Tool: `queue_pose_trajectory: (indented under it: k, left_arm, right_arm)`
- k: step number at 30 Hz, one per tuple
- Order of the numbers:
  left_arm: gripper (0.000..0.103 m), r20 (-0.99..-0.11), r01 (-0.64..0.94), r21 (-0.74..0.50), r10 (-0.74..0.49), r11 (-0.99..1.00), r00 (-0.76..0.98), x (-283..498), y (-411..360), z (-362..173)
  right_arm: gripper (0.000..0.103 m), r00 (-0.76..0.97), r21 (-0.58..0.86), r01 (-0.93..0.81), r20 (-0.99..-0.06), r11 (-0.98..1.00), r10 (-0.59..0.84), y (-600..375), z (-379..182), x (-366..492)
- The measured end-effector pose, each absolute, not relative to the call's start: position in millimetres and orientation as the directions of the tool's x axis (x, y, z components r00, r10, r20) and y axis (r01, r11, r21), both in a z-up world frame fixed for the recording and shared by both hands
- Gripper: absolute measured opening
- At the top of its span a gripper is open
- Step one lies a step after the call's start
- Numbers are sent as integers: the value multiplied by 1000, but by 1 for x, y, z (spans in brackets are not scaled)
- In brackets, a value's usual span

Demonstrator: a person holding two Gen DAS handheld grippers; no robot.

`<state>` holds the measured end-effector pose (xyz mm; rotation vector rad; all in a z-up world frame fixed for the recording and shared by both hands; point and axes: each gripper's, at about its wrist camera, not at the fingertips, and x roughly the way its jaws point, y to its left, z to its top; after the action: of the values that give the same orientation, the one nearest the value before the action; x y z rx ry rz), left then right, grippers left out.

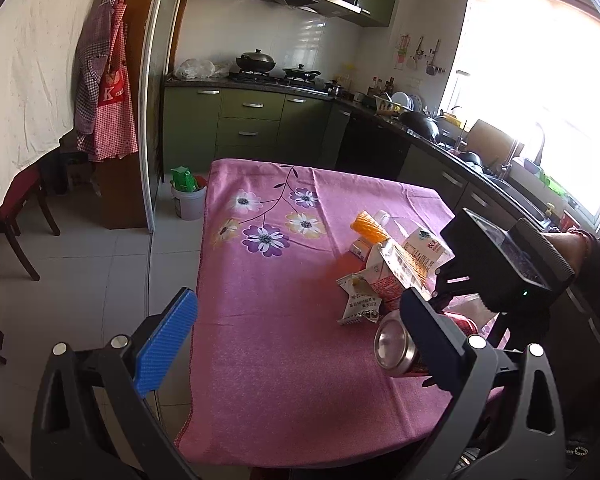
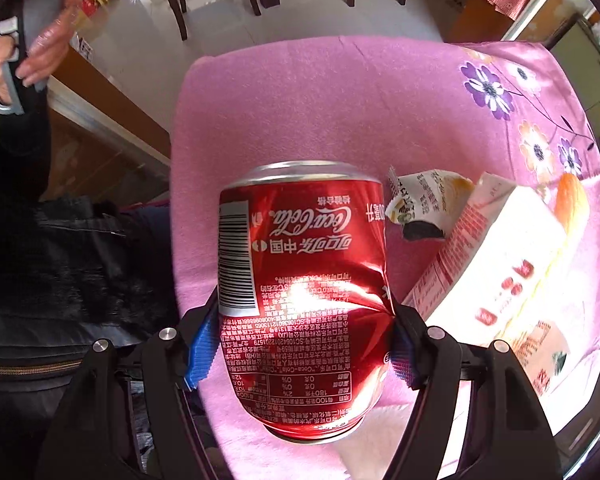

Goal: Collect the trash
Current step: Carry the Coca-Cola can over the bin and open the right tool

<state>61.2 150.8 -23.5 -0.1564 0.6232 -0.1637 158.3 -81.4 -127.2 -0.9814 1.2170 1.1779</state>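
A dented red cola can [image 2: 304,280] lies sideways between the blue pads [image 2: 202,352] of my right gripper [image 2: 304,344], which points down and is shut on it. In the left wrist view the can's silver end [image 1: 394,344] shows behind my left gripper's right finger. My left gripper [image 1: 300,340] hangs open over the near side of the pink tablecloth [image 1: 268,280], holding nothing. Beside the can are a white milk carton [image 2: 500,264], a crumpled snack wrapper [image 2: 420,204] and an orange ribbed piece [image 1: 370,230].
A white bucket [image 1: 188,204] with a green bag in it stands on the floor past the table's far left corner. Dark chairs [image 1: 16,232] stand at the left. Kitchen counters [image 1: 440,136] run along the back and right. A person's hand [image 2: 40,52] shows at upper left.
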Motion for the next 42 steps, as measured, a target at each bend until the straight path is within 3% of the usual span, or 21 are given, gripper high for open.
queue_pose_trajectory:
  k: [4, 8, 12, 15, 18, 23, 27, 30, 42]
  left_arm:
    - [96, -565, 134, -185, -216, 974, 796, 63, 143, -22]
    - [96, -563, 174, -185, -250, 967, 788, 68, 133, -23]
    - [96, -570, 208, -201, -287, 957, 770, 80, 123, -30]
    - [96, -587, 220, -207, -301, 953, 751, 91, 115, -37]
    - [96, -604, 229, -225, -320, 947, 730, 102, 106, -44]
    - [96, -632, 225, -194, -297, 955, 715, 112, 90, -51]
    - [96, -656, 231, -178, -290, 957, 697, 116, 82, -53]
    - [96, -666, 240, -171, -291, 956, 687, 118, 76, -53]
    - [96, -718, 307, -175, -335, 935, 610, 138, 46, -65]
  right_arm:
    - [70, -2, 49, -972, -980, 231, 201, -114, -96, 165]
    - [70, 117, 12, -901, -955, 433, 271, -184, -56, 186]
    - [70, 308, -55, -650, -931, 758, 197, -312, -36, 229]
    - [70, 346, -90, -366, -937, 926, 46, -423, -51, 256]
    - [70, 269, -75, -103, -962, 992, -44, -521, -89, 273]
    - [70, 132, -50, 122, -989, 991, -66, -611, -161, 288]
    - [70, 82, -26, 201, -996, 979, -44, -642, -192, 299]
    - [90, 105, -46, 218, -992, 975, -70, -654, -196, 296]
    - [90, 357, 139, 234, -933, 962, 47, -614, -144, 213]
